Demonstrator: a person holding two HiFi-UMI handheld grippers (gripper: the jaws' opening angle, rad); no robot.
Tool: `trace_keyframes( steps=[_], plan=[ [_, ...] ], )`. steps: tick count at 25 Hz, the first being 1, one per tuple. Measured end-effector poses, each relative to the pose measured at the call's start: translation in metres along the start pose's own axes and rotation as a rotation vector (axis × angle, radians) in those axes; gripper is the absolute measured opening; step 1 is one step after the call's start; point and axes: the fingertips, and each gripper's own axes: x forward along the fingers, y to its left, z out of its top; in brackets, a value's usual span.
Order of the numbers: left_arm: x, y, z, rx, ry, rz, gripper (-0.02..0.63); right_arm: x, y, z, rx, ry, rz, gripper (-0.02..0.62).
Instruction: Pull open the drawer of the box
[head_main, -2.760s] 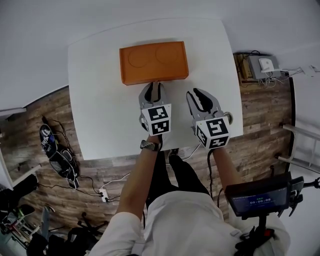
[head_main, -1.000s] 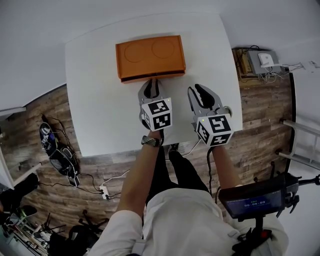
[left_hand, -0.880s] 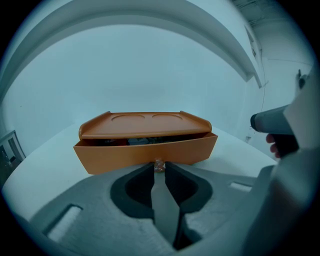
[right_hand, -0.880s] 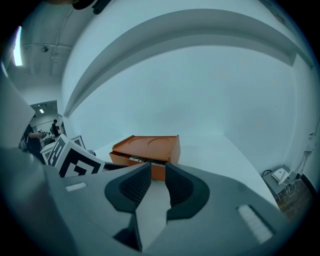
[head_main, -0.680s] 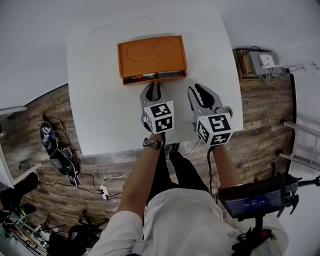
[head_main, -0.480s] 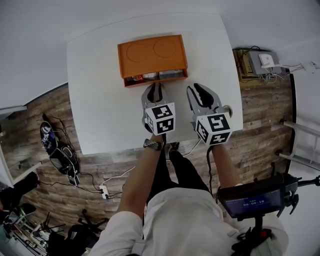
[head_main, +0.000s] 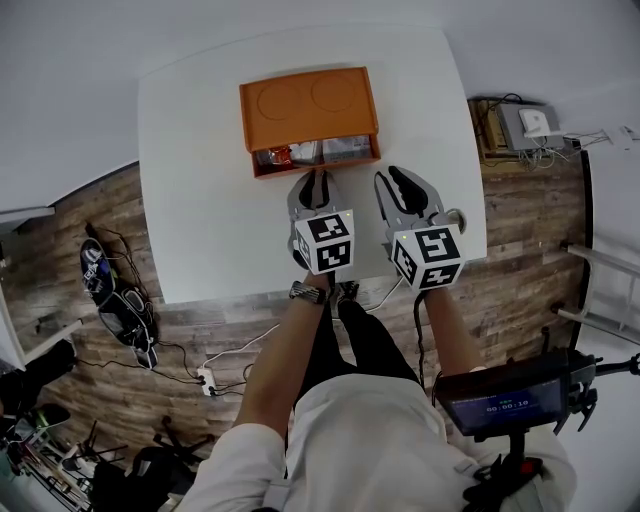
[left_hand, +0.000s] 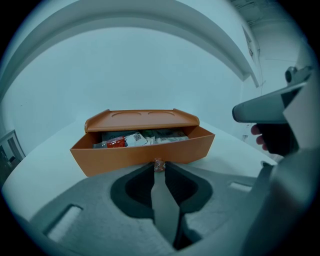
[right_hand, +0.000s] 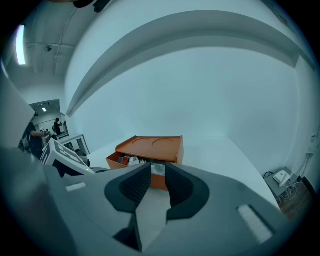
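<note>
— Found the drawer (left_hand: 140, 156) partway out of the orange box (head_main: 308, 100), drawn toward the near side, with packets (left_hand: 125, 141) showing in the gap. Placed the box at the far middle of the white table (head_main: 200, 220).

— Held by what?

— By the knob (left_hand: 159, 165) at the middle of the drawer front. Saw it pinched at the tips of the left gripper (head_main: 313, 178), clenched on it from the near side. Saw the right gripper (head_main: 392, 180) just to the right, over bare table, with jaws apart, nothing between them, and short of the box.

— So, mid-pull?

— Judged so: opening under way, not finished, with a good part of the drawer probably under the lid (left_hand: 142, 117).

— And next?

— Called for more of a straight draw toward the near edge, level with the table, with a firm hold on so small a knob. Risked a slip off the knob, or a drag of the whole box, with no brace on it. Could have steadied the lid with the free right gripper.
</note>
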Motion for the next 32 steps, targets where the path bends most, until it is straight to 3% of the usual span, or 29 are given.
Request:
trace_keyframes(
  steps=[32],
  plan=[
    [-0.021,-0.018,-0.021,0.009,0.019,0.000,0.072,-0.009,-0.008,-0.011,-0.009,0.008,0.008,0.092]
  ],
)
